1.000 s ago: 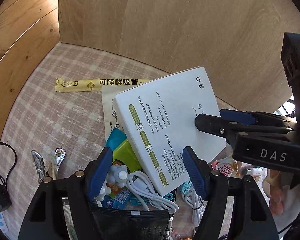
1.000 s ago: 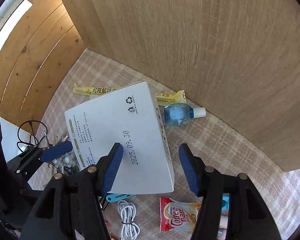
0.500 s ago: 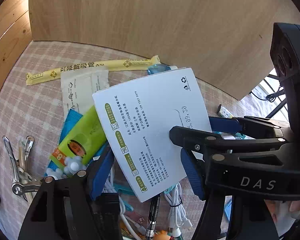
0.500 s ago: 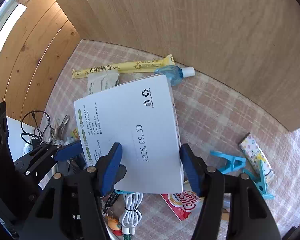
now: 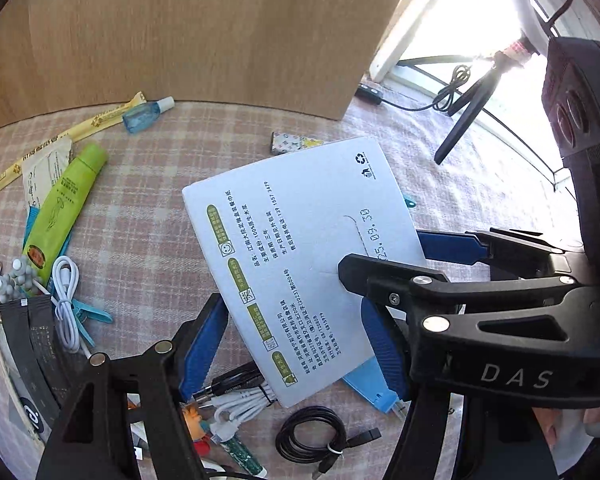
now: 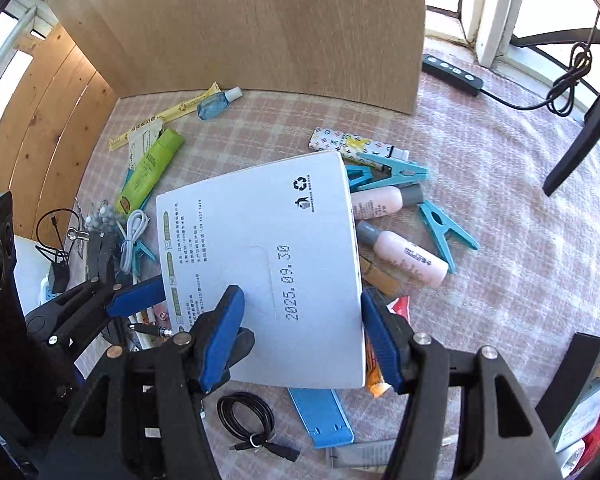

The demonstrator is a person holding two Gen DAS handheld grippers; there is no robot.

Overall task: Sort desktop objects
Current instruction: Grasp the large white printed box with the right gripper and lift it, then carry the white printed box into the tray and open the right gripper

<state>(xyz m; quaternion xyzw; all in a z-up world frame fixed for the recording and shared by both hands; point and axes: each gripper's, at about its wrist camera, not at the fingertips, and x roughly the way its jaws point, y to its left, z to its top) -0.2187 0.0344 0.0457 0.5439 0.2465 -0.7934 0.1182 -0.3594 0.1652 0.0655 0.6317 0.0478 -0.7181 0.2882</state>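
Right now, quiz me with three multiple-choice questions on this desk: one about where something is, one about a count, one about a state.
1. Where does the small blue bottle lie?
A. By the foot of the wooden board, beside the yellow straw packet
B. Inside a drawer
C. On top of the white box

2. How many pink bottles with grey caps lie right of the white box?
A. One
B. Two
C. Four

3. What state is the white box in?
A. Lying alone on the cloth
B. Gripped in the claws above the clutter
C. Torn open, contents spilled

Answers: 1 A, it rests on the cloth at the board's lower edge. 2 B, two show side by side, the second nearer the camera. 3 B, the right claw and the left claw both clamp it.
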